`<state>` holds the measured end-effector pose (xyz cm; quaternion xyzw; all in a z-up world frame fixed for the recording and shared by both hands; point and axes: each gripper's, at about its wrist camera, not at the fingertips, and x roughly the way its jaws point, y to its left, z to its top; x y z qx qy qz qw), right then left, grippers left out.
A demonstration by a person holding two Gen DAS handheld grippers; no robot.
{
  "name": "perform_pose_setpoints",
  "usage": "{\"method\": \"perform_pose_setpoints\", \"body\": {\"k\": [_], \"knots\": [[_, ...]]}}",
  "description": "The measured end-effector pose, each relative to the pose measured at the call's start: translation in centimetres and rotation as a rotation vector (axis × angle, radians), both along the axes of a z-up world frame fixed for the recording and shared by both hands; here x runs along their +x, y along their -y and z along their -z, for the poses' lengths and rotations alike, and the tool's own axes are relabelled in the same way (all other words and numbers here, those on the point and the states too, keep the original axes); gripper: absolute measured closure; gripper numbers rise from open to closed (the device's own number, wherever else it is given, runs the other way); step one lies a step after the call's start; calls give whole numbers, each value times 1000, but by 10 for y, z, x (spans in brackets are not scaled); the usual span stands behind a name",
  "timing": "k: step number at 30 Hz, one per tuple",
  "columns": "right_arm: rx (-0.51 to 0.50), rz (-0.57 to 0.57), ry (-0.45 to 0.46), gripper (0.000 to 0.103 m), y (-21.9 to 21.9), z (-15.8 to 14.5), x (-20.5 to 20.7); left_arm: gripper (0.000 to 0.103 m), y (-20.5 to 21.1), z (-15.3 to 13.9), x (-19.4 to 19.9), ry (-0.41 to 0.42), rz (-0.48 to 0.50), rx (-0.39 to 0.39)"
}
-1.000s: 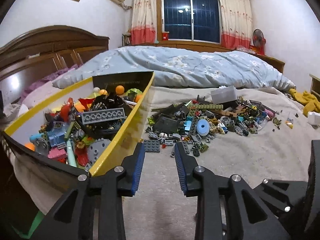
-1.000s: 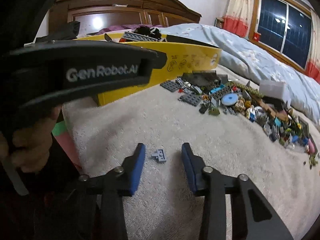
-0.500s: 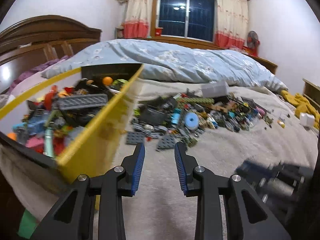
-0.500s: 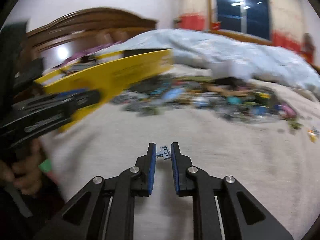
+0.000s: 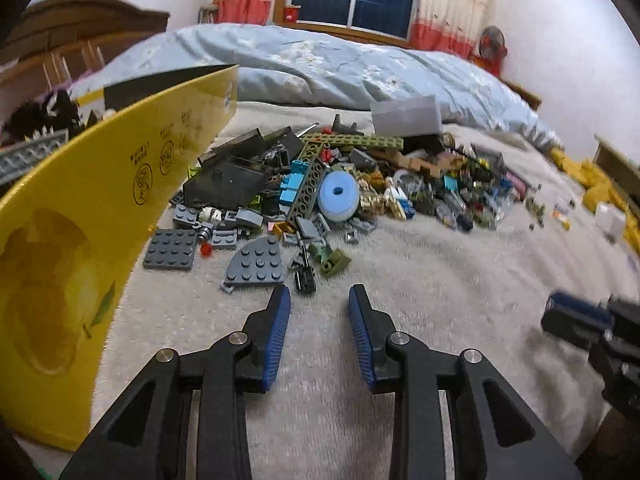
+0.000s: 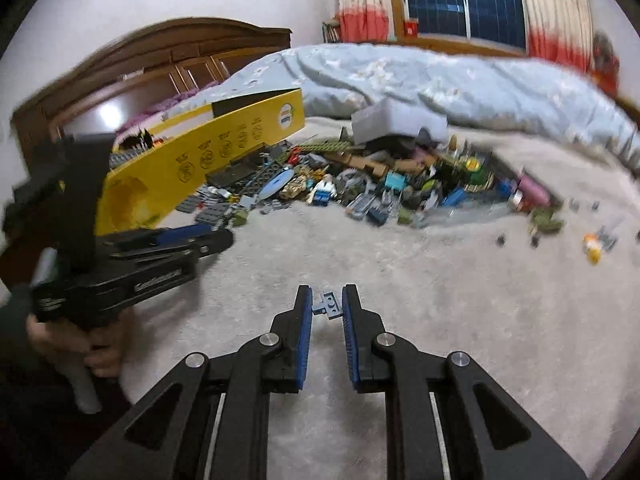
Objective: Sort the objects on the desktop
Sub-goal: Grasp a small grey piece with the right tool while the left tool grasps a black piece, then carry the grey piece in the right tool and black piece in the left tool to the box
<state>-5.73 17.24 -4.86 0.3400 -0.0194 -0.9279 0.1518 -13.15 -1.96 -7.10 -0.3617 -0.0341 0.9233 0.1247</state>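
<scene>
A small grey brick piece (image 6: 329,306) sits pinched between the blue pads of my right gripper (image 6: 326,303), held just above the beige blanket (image 6: 420,288). My left gripper (image 5: 318,300) is open with nothing between its fingers, low over the blanket at the near edge of the brick pile (image 5: 340,196). A small black piece (image 5: 304,278) and a grey quarter-round plate (image 5: 256,266) lie just ahead of it. The yellow box (image 5: 100,220) with sorted bricks stands to its left. The right gripper (image 5: 560,314) shows blurred at the right edge.
A grey plastic box (image 5: 406,114) rests on the pile's far side, against a blue quilt (image 5: 340,64). Stray small pieces (image 6: 592,244) dot the blanket to the right. A hand (image 6: 80,344) holds the left gripper (image 6: 218,240). A wooden headboard (image 6: 180,52) stands behind the yellow box (image 6: 224,152).
My right gripper closed on the small grey piece, lifted it off the blanket and rolled level. My left gripper moved forward and down to the pile's near edge.
</scene>
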Motion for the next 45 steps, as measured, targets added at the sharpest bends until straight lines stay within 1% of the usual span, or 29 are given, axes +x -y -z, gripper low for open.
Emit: {"method": "perform_pose_setpoints", "body": {"k": [2, 5, 6, 7, 9, 12, 13, 15, 16, 18, 20, 23, 26, 28, 30, 32, 34, 35, 37, 38, 39, 40, 42, 43, 45], "knots": [[-14, -1, 14, 89, -3, 1, 1, 74, 0, 2, -5, 24, -7, 4], [-22, 2, 39, 89, -4, 5, 2, 76, -7, 3, -5, 17, -9, -47], [-27, 0, 52, 89, -4, 8, 1, 79, -8, 3, -3, 12, -11, -63], [-27, 0, 62, 89, -3, 11, 1, 86, -9, 3, -2, 6, -11, -72], [-10, -4, 70, 89, 1, 16, 0, 91, -9, 3, -1, 3, -23, -82], [74, -17, 26, 89, 12, 21, 3, 92, -9, 0, 7, 0, -15, -82], [102, -22, 10, 89, 16, 21, 4, 92, -11, -2, 14, -2, 4, -82], [108, -29, 5, 89, 18, 21, 4, 92, -16, -3, 29, -7, 45, -91], [104, -31, 8, 89, 19, 21, 3, 92, -20, -3, 38, -11, 60, -116], [110, -31, 13, 89, 20, 23, 2, 91, -26, -2, 49, -5, 77, -128], [127, -30, 16, 88, 24, 27, -1, 91, -27, 0, 52, -10, 71, -129], [171, -25, -15, 88, 31, 31, 1, 87, -30, 4, 48, -15, 90, -151], [218, -18, -46, 87, 38, 33, 4, 83, -29, 6, 42, -23, 96, -114], [214, -15, -47, 87, 37, 33, 4, 83, -28, 9, 38, -38, 94, -91], [189, -15, -42, 87, 34, 33, 3, 83, -30, 9, 38, -49, 90, -96], [184, -13, -47, 88, 33, 32, 4, 89, -33, 9, 42, -67, 94, -114], [175, -11, -52, 88, 32, 30, 5, 89, -34, 7, 45, -81, 91, -118], [164, -8, -49, 88, 30, 29, 6, 89, -34, 6, 48, -87, 87, -108], [150, 3, -35, 88, 29, 26, 4, 89, -33, -1, 52, -103, 63, -91], [143, 11, -24, 88, 30, 23, 2, 89, -34, -8, 55, -125, 40, -89], [131, 16, -15, 88, 33, 20, 0, 89, -34, -12, 57, -141, 37, -83], [124, 22, -17, 88, 35, 16, -1, 89, -36, -20, 60, -167, 35, -69], [147, 45, -46, 88, 47, 7, -3, 89, -42, -30, 60, -197, 34, -61], [145, 74, -67, 88, 50, 0, -4, 89, -37, -36, 58, -207, -1, -38], [113, 107, -70, 88, 47, -9, -9, 89, -31, -42, 52, -181, -21, -5]]}}
